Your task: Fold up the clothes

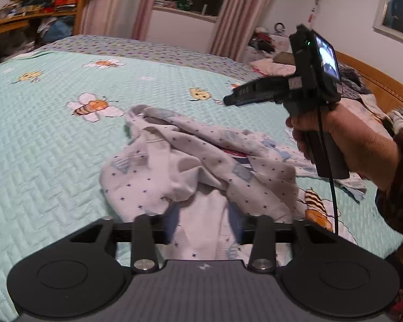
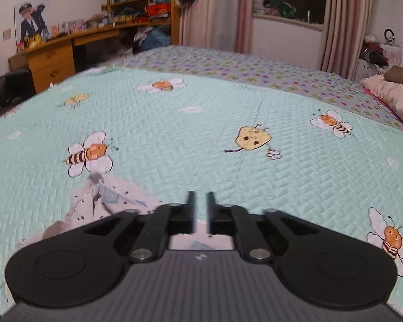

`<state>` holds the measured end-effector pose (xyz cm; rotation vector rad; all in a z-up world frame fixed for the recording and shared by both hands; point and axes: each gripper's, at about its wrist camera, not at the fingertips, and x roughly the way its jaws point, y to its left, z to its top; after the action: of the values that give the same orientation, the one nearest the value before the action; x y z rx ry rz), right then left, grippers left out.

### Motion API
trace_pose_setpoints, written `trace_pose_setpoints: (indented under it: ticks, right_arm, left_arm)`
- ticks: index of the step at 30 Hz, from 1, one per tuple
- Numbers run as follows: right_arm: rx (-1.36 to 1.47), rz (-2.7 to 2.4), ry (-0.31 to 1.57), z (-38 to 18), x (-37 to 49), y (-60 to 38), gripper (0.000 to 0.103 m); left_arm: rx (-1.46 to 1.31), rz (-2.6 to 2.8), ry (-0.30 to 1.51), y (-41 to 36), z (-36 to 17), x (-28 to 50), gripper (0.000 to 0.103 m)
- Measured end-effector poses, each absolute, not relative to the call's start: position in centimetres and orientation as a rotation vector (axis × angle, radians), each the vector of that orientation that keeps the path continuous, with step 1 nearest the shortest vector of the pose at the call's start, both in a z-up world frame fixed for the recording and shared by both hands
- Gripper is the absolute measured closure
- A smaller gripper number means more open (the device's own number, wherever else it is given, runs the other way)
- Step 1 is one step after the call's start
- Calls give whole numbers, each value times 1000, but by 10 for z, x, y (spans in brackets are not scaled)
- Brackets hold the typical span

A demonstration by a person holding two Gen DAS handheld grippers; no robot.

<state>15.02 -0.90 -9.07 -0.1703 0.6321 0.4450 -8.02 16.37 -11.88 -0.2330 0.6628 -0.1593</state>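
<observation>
The garment (image 1: 201, 166) lies crumpled on the bed (image 1: 53, 139), near its front edge. The left tool (image 1: 204, 230) sits over it (fingers hidden under cloth; state cannot be told). The right tool (image 2: 200, 209) hovers above the bedspread, jaws slightly apart, gripping nothing.

Soft, thin cloth with tiny star prints, all crumpled: baby garment (image 1: 190, 166). Puffy, stitched cloth with a bumpy zigzag feel: bee quilt (image 2: 201, 123). Dull black plastic with shiny round metal bolts: left gripper (image 1: 201, 230) and right gripper (image 2: 200, 209). Smooth, warm yellow wood with a bit of shine: desk (image 2: 51, 59) and headboard (image 1: 376, 80). Soft hanging cloth in folds: curtains (image 2: 344, 24).
</observation>
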Motion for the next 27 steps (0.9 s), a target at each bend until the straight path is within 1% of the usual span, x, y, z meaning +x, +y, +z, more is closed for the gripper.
trace_pose_setpoints:
  ticks: [1,2,3,8,9,10,11,12,14,20,21,22,23,24,25,26,27]
  right_arm:
    - [-189,441,642,-95,149,-4,59]
    - [-204,430,648,-101,145,-2,43]
    - [-219,422,648,-108,140,-2,40]
    - [-316,369,717,-147,130,-8,41]
    - [-320,363,731,-151,132,-10,48]
    - [-315,362,742,-154,133,-11,59]
    - [-306,367,748,-153,136,-11,81]
    - [-301,363,743,-150,138,-9,90]
    - [-302,347,703,-136,141,1,97]
    - [-305,466,553,-78,152,64,98]
    - [-315,541,545,-72,151,77,94]
    - [-324,615,537,-66,149,90,93]
    - [-341,667,534,-64,145,99,81]
    - [-357,719,531,-62,141,109,58]
    - [-380,724,522,-61,138,114,46]
    - [-385,717,500,-62,130,112,32]
    - [-390,709,478,-62,123,111,31]
  left_arm:
    - [-242,-144,671,165,-119,-80,47]
    - [-251,-128,679,167,-120,-79,40]
    - [-260,-113,686,169,-120,-78,39]
    - [-329,-61,759,180,-129,-68,37]
    - [-343,-50,776,182,-131,-66,37]
    - [-345,-38,789,184,-133,-65,37]
    - [-347,-27,801,185,-134,-64,37]
    - [-345,-18,814,185,-135,-63,37]
    - [-341,2,839,187,-136,-61,37]
    - [-308,43,906,181,-136,-54,36]
    - [-292,47,907,179,-135,-53,35]
    - [-274,56,908,176,-133,-52,34]
    - [-255,64,908,173,-132,-52,32]
    - [-239,72,909,171,-130,-52,31]
    - [-227,77,911,169,-130,-52,31]
    - [-221,81,916,168,-130,-51,30]
    - [-219,83,922,167,-130,-50,28]
